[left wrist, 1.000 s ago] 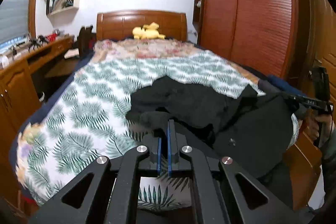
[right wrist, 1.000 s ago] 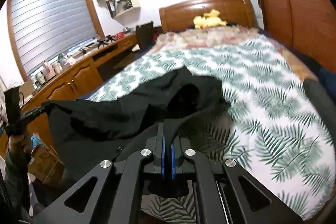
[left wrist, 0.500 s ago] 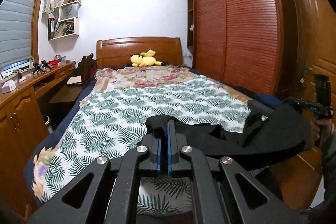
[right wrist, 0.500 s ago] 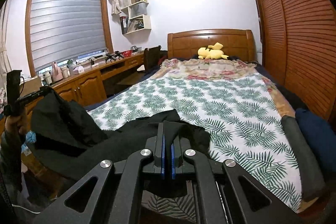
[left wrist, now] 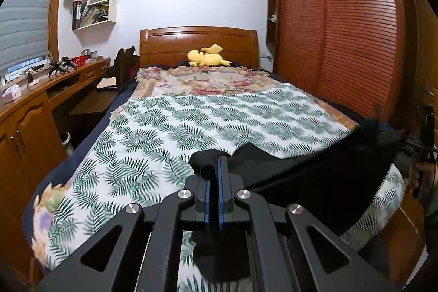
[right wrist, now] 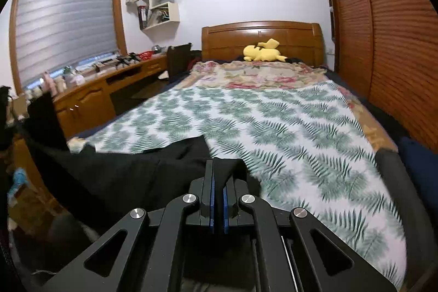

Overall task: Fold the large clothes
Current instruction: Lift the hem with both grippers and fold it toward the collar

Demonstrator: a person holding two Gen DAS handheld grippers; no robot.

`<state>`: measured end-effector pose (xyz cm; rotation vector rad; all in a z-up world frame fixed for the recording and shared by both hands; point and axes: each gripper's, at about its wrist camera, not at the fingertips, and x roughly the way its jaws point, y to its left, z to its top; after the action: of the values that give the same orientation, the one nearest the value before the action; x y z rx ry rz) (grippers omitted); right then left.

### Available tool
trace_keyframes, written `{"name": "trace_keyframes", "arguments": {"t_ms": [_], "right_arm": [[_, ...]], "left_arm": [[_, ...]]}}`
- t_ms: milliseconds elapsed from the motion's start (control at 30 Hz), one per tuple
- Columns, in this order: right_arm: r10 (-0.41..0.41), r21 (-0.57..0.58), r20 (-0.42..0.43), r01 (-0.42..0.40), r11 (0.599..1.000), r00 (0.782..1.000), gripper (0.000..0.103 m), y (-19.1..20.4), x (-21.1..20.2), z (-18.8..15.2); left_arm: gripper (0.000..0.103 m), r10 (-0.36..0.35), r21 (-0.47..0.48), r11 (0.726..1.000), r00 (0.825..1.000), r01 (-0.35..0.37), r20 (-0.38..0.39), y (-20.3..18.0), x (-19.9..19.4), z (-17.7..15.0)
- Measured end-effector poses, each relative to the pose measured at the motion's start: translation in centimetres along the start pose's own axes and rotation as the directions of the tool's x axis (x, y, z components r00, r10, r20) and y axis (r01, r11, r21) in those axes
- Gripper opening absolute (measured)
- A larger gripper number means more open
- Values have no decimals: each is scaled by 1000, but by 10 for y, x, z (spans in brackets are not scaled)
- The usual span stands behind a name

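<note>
Since both tools are pinched tight on it, the big black fabric garment (left wrist: 314, 177) is basically a sheet strung between them over the near end of the bed. Bottom centre of the left wrist view, the left gripper (left wrist: 214, 168) has its blue-lined jaws together on a bunched corner of cloth, and from there the black stuff runs off to the right edge of the frame, where the right gripper (left wrist: 410, 144) has the other end. Same story mirrored in the right wrist view: right gripper at bottom centre clamped on a fold, garment trailing away to the left edge, blurry there. So the long axis runs straight across the bed, side to side, and neither hand looks nearer to it. Beyond the taut edge, the white quilt with green fern print (left wrist: 191, 122) fills the middle of the frame, so I'd guess the cloth gets laid forward onto that
</note>
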<state>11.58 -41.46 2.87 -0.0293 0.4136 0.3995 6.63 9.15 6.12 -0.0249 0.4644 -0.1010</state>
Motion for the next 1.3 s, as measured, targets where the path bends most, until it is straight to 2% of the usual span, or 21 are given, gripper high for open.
{"name": "trace_keyframes", "arguments": {"t_ms": [267, 500, 700, 900, 1133, 1167, 1233, 1267, 1300], "right_arm": [[-54, -17, -23, 54, 998, 998, 4, 1, 72, 27], [-89, -28, -105, 86, 996, 990, 4, 7, 128, 23], [-125, -55, -174, 117, 992, 977, 4, 12, 153, 25], [-161, -77, -229, 147, 986, 960, 4, 17, 176, 25], [-179, -56, -265, 170, 984, 947, 6, 25, 207, 38], [-188, -54, -279, 180, 982, 942, 8, 25, 214, 38], [-195, -51, -296, 188, 981, 935, 11, 22, 225, 38], [-194, -50, -296, 188, 981, 935, 16, 23, 226, 39], [-193, -46, -291, 187, 981, 937, 24, 24, 224, 41]], "left_arm": [[5, 31, -25, 999, 999, -30, 10, 10, 58, 13], [5, 17, -53, 998, 1000, -17, -6, 16, 107, 3], [5, -15, -77, 997, 1000, 13, -23, 23, 146, -8], [5, -7, -31, 1000, 997, 5, -71, 24, 173, -23], [5, -39, -74, 997, 993, 31, -114, 37, 190, -24], [8, -36, -78, 997, 992, 27, -121, 38, 191, -25], [25, -25, -84, 996, 991, 14, -131, 41, 191, -28], [42, -25, -86, 996, 991, 13, -129, 42, 191, -28], [51, -33, -94, 995, 991, 21, -127, 44, 189, -29]]}}
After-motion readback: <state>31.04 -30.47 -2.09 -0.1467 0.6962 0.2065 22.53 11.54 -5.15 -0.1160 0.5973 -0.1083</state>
